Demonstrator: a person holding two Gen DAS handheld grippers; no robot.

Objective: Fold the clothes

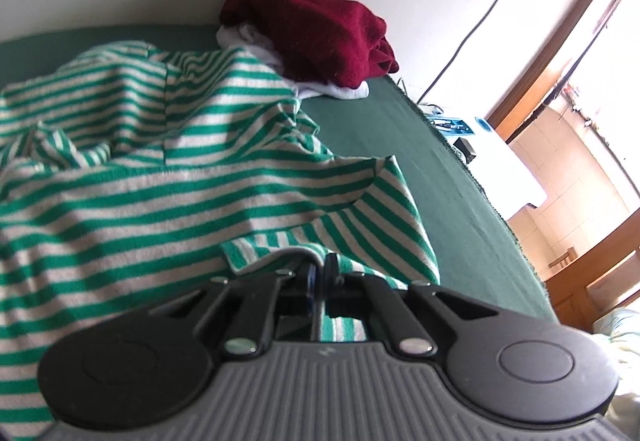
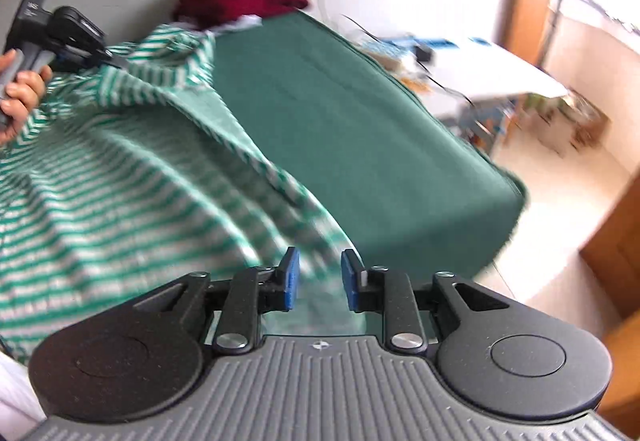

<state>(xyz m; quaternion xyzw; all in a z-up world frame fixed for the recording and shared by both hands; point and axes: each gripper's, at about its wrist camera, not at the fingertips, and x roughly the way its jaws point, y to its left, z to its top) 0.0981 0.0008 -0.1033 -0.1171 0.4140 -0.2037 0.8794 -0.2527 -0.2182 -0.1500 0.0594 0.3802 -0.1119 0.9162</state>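
A: Left gripper (image 1: 319, 275), lower centre of the left wrist view: jaws were fully closed, blue pads pressed together on a fold of the green-and-white striped garment (image 1: 160, 169). The cloth edge ran between the pads and out toward the camera.

B: Noted. The garment lay crumpled over the left half of that frame, on the dark green cover (image 1: 420, 161). A maroon garment (image 1: 316, 29) sat heaped on something white (image 1: 344, 91) at upper centre, against the wall.

A: Right gripper (image 2: 320, 279), lower centre of the right wrist view: jaws stood partly apart, a clear gap between the blue pads (image 2: 290, 279). Nothing pinched; blurred striped cloth showed beyond the gap. Whether a pad brushed it, I could not tell.

B: In the same view, upper left, a hand (image 2: 20, 93) held the other gripper by its handle, over the striped cloth.
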